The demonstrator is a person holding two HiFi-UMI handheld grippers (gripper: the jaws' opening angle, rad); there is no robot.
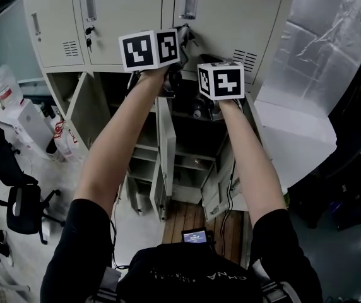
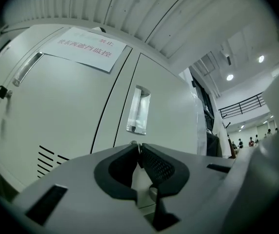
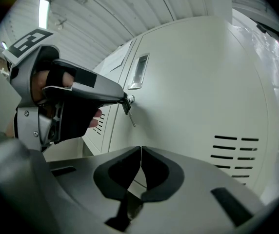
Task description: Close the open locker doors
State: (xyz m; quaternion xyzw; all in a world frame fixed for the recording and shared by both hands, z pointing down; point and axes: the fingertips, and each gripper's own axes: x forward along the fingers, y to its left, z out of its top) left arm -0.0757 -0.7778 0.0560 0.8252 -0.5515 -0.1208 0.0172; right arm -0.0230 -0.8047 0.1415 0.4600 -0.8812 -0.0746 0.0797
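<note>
Right gripper view: left tongs [image 3: 124, 98] pinch key [image 3: 129, 100] in locker door [image 3: 193, 87].

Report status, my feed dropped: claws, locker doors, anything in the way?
Left claw shut on key in upper door lock. Right claw shut, empty. Lower locker doors open. No obstruction visible.
</note>
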